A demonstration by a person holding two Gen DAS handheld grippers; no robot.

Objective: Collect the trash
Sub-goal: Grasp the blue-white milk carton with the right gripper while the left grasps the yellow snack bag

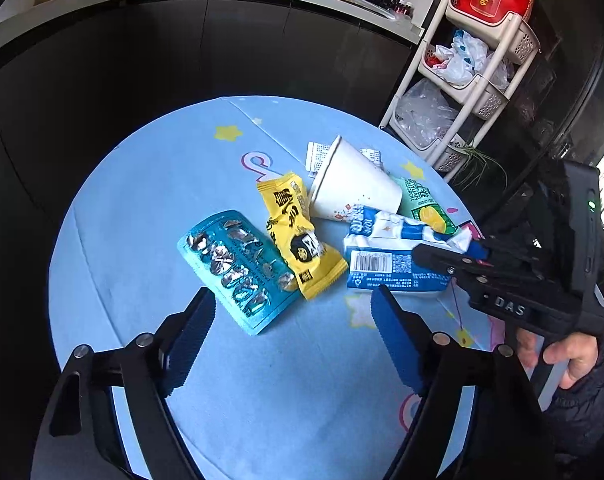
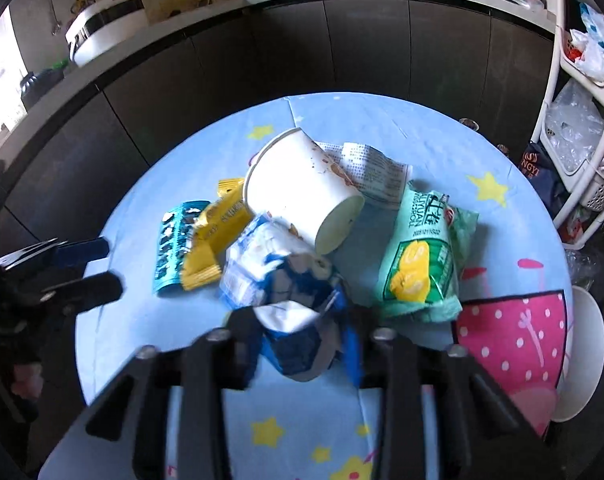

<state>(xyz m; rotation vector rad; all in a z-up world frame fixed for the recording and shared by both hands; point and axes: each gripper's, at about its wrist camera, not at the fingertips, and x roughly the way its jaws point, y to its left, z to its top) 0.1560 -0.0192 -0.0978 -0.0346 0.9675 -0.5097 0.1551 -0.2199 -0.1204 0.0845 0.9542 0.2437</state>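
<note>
Trash lies on a round table with a light blue cloth (image 1: 150, 208): a teal blister pack (image 1: 234, 268), a yellow snack wrapper (image 1: 302, 240), a tipped white paper cup (image 1: 349, 188), a green wrapper (image 1: 425, 204) and a blue-and-white milk carton (image 1: 385, 252). My left gripper (image 1: 292, 336) is open, just short of the blister pack. My right gripper (image 2: 302, 340) is shut on the crumpled end of the milk carton (image 2: 286, 280). The cup (image 2: 302, 188), green wrapper (image 2: 421, 256), yellow wrapper (image 2: 218, 232) and blister pack (image 2: 174, 240) lie beyond it.
A printed paper slip (image 2: 377, 172) lies behind the cup. A white storage rack (image 1: 473, 80) with plastic bags stands at the right. A dark counter (image 1: 182, 40) runs behind the table. A white bowl-like object (image 2: 585, 352) sits off the table's right edge.
</note>
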